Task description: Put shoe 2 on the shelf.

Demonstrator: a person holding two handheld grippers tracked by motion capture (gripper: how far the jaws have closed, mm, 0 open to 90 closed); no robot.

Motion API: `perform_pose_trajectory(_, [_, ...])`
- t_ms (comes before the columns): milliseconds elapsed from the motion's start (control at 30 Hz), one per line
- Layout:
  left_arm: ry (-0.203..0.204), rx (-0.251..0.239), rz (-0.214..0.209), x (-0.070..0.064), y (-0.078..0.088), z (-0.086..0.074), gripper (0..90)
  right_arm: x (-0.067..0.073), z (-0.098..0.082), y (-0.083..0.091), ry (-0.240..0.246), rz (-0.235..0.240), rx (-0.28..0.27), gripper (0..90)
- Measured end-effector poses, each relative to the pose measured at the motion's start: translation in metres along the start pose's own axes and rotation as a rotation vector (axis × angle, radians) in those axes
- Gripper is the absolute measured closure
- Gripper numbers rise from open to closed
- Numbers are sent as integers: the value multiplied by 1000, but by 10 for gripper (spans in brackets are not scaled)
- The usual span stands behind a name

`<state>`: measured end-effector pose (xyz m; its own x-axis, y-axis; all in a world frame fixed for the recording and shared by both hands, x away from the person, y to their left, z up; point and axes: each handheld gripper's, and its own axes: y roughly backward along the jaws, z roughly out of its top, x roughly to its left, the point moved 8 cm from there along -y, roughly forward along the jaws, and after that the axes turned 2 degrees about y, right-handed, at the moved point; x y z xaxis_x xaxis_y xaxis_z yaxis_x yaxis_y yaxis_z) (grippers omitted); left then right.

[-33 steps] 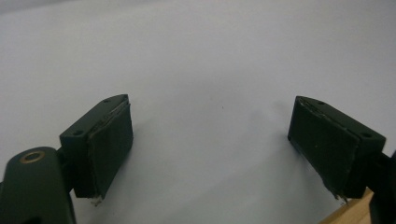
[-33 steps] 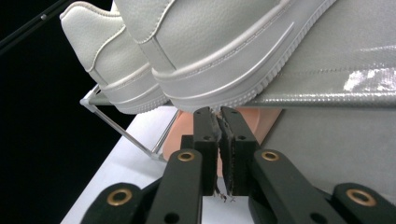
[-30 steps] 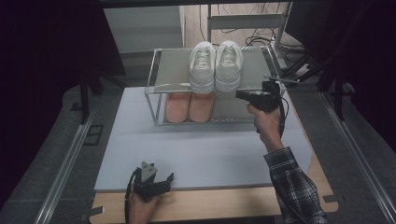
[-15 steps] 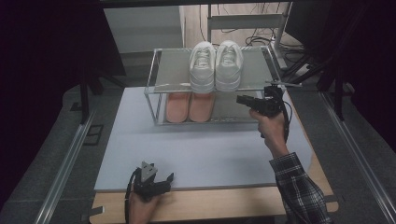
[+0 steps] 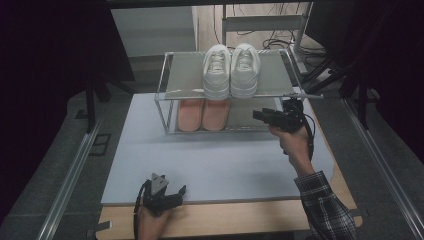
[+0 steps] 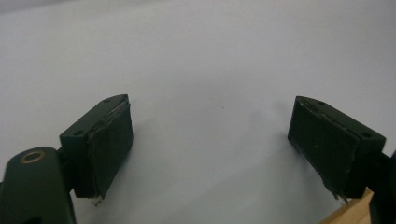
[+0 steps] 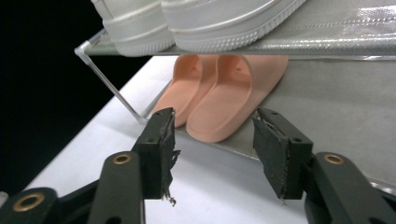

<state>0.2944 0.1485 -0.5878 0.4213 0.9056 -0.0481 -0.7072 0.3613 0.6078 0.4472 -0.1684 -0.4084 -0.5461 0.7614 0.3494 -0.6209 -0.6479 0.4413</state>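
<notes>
Grey mat (image 5: pixel 220 160) | right hand-held gripper (image 7: pixel 212 135) just opening, empty, near pink slippers (image 7: pixel 219 100) | left hand-held gripper (image 6: pixel 210 140) wide, empty

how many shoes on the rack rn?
4: two white sneakers side by side on the top shelf, two orange slides side by side on the bottom shelf beneath them. None look hidden.

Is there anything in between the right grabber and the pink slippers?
Nothing visible stands between them. The right gripper, jaws just opened and empty, faces the pink slippers on the rack's lower shelf; the white sneakers sit above.
</notes>
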Motion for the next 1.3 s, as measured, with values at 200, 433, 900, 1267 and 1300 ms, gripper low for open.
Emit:
perform_pose_trajectory(200, [0,0,0,0,0,0,140,1,-7,5,41,-11,18,439])
perform_pose_trajectory(433, [0,0,0,0,0,0,140,1,-14,12,74,-21,25,404])
perform_pose_trajectory(900, [0,0,1,0,0,0,140,8,-35,19,146,-1,53,300])
perform_pose_trajectory(1267, [-2,0,1,0,0,0,140,6,-57,25,176,-8,70,248])
perform_pose_trajectory(1300, [-4,1,1,0,0,0,140,6,-59,26,180,-12,66,244])
